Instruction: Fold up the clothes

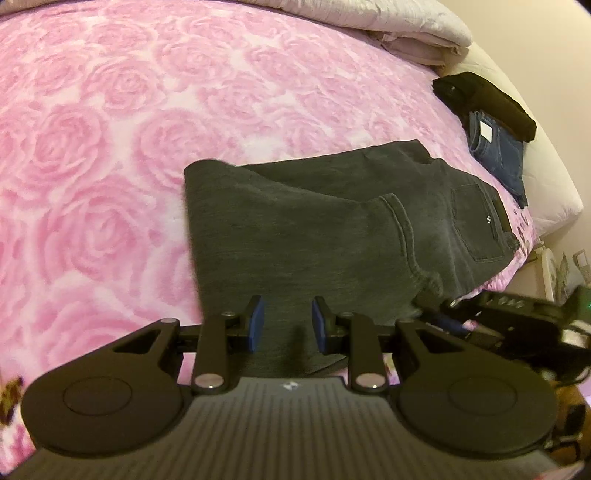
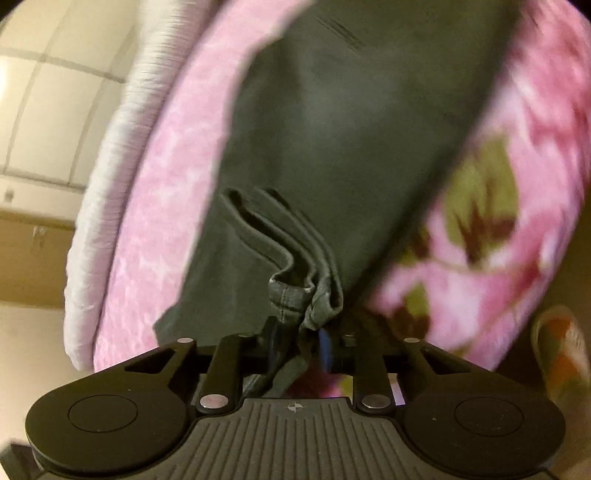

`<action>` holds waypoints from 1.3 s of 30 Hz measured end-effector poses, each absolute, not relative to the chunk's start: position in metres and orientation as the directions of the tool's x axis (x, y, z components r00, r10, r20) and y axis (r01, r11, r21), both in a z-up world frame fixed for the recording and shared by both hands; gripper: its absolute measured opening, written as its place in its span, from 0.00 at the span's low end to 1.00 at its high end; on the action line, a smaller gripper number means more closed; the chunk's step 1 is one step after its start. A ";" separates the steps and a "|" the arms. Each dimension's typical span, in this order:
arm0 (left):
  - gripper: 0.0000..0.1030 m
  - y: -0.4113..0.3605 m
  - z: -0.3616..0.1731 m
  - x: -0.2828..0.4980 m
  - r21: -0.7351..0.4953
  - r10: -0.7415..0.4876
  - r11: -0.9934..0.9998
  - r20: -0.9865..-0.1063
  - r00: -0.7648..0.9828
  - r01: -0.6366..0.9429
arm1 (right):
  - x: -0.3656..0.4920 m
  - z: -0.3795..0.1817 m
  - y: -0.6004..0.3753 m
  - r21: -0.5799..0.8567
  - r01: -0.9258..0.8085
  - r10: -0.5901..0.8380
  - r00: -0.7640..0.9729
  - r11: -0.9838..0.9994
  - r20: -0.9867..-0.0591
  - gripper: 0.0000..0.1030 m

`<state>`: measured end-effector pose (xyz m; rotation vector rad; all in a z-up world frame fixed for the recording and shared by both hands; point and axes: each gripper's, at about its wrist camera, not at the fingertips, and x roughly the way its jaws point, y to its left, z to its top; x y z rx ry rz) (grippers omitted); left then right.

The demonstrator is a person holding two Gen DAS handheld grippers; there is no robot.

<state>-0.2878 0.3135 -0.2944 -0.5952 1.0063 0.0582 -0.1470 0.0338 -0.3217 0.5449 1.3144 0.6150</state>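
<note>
Dark grey jeans (image 1: pixel 332 221) lie folded on the pink rose bedspread (image 1: pixel 110 147), back pocket toward the right. In the left wrist view my left gripper (image 1: pixel 288 323) sits at the jeans' near edge. Its blue pads (image 1: pixel 256 323) stand a little apart and the grey fabric fills the gap between them. In the right wrist view my right gripper (image 2: pixel 297 332) is shut on a bunched, seamed end of the jeans (image 2: pixel 295 295). The rest of the jeans (image 2: pixel 351 129) stretches away across the bedspread (image 2: pixel 155 184), blurred.
A folded black garment (image 1: pixel 484 103) and folded blue jeans (image 1: pixel 498 151) lie at the bed's far right. A pale quilt (image 1: pixel 388 22) is piled at the back. The mattress edge (image 1: pixel 546 184) drops off on the right. A patterned item (image 2: pixel 565 354) lies on the floor.
</note>
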 end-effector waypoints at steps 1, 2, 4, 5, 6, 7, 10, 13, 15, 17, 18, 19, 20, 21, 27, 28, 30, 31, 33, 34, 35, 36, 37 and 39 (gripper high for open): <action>0.22 0.314 -0.296 -0.287 -0.444 -0.224 0.841 -0.807 0.547 -0.310 | -0.150 -0.315 0.037 0.685 -0.147 0.700 0.164 0.714 -0.695 0.24; 0.22 0.314 -0.297 -0.285 -0.446 -0.228 0.840 -0.807 0.544 -0.309 | -0.152 -0.312 0.039 0.690 -0.157 0.707 0.178 0.707 -0.684 0.24; 0.22 0.313 -0.303 -0.282 -0.448 -0.233 0.835 -0.814 0.532 -0.319 | -0.149 -0.327 0.037 0.702 -0.067 0.701 0.167 0.709 -0.693 0.26; 0.22 0.312 -0.305 -0.280 -0.446 -0.233 0.835 -0.818 0.526 -0.323 | -0.147 -0.336 0.035 0.704 -0.015 0.697 0.157 0.710 -0.699 0.26; 0.22 0.312 -0.306 -0.279 -0.442 -0.231 0.837 -0.821 0.522 -0.323 | -0.146 -0.342 0.033 0.712 0.020 0.702 0.153 0.702 -0.696 0.26; 0.22 0.311 -0.306 -0.278 -0.438 -0.229 0.840 -0.822 0.521 -0.321 | -0.146 -0.344 0.032 0.721 0.023 0.710 0.156 0.693 -0.687 0.26; 0.22 0.309 -0.303 -0.276 -0.422 -0.216 0.848 -0.829 0.516 -0.322 | -0.145 -0.329 0.043 0.671 -0.071 0.674 0.127 0.738 -0.728 0.22; 0.22 0.309 -0.293 -0.274 -0.410 -0.188 0.849 -0.823 0.535 -0.332 | -0.144 -0.301 0.047 0.601 -0.218 0.631 0.104 0.769 -0.769 0.16; 0.22 0.309 -0.283 -0.272 -0.412 -0.165 0.845 -0.806 0.568 -0.340 | -0.148 -0.274 0.058 0.552 -0.386 0.636 0.131 0.739 -0.760 0.16; 0.22 0.307 -0.271 -0.267 -0.434 -0.159 0.834 -0.780 0.605 -0.341 | -0.147 -0.247 0.067 0.510 -0.519 0.670 0.178 0.686 -0.721 0.15; 0.22 0.305 -0.266 -0.264 -0.446 -0.159 0.828 -0.767 0.621 -0.339 | -0.145 -0.234 0.068 0.488 -0.572 0.690 0.201 0.659 -0.695 0.15; 0.22 0.302 -0.263 -0.260 -0.459 -0.165 0.824 -0.756 0.634 -0.332 | -0.142 -0.225 0.064 0.479 -0.603 0.710 0.218 0.638 -0.670 0.15; 0.22 0.299 -0.260 -0.256 -0.468 -0.172 0.821 -0.748 0.641 -0.326 | -0.141 -0.218 0.057 0.476 -0.621 0.723 0.224 0.623 -0.653 0.13; 0.22 0.293 -0.261 -0.252 -0.472 -0.181 0.821 -0.749 0.637 -0.321 | -0.140 -0.214 0.051 0.465 -0.636 0.728 0.233 0.616 -0.645 0.13; 0.22 0.266 -0.276 -0.236 -0.442 -0.189 0.834 -0.791 0.582 -0.330 | -0.107 -0.291 0.009 0.566 -0.383 0.644 0.106 0.730 -0.758 0.14; 0.22 0.265 -0.279 -0.236 -0.438 -0.187 0.833 -0.798 0.573 -0.338 | -0.101 -0.307 0.003 0.595 -0.317 0.645 0.073 0.739 -0.761 0.14; 0.22 0.265 -0.281 -0.238 -0.428 -0.182 0.833 -0.810 0.558 -0.350 | -0.098 -0.322 -0.007 0.644 -0.254 0.680 0.090 0.722 -0.727 0.15; 0.22 0.265 -0.282 -0.239 -0.422 -0.179 0.834 -0.815 0.551 -0.354 | -0.099 -0.324 -0.010 0.660 -0.239 0.693 0.092 0.712 -0.715 0.16; 0.22 0.266 -0.282 -0.240 -0.409 -0.173 0.841 -0.824 0.540 -0.355 | -0.098 -0.325 -0.003 0.669 -0.226 0.699 0.096 0.708 -0.708 0.16; 0.22 0.266 -0.282 -0.240 -0.407 -0.171 0.842 -0.825 0.539 -0.355 | -0.097 -0.324 0.002 0.668 -0.223 0.698 0.098 0.710 -0.709 0.16; 0.22 0.266 -0.282 -0.240 -0.406 -0.170 0.842 -0.825 0.539 -0.356 | -0.098 -0.323 0.006 0.666 -0.227 0.697 0.103 0.711 -0.710 0.16; 0.22 0.266 -0.283 -0.239 -0.406 -0.169 0.841 -0.826 0.538 -0.357 | -0.098 -0.322 0.007 0.662 -0.235 0.696 0.109 0.711 -0.709 0.16; 0.21 0.266 -0.284 -0.238 -0.406 -0.169 0.841 -0.826 0.538 -0.359 | -0.098 -0.322 0.007 0.663 -0.235 0.697 0.112 0.711 -0.708 0.16; 0.21 0.265 -0.285 -0.236 -0.409 -0.172 0.839 -0.826 0.537 -0.359 | -0.097 -0.321 0.010 0.668 -0.210 0.696 0.110 0.714 -0.710 0.21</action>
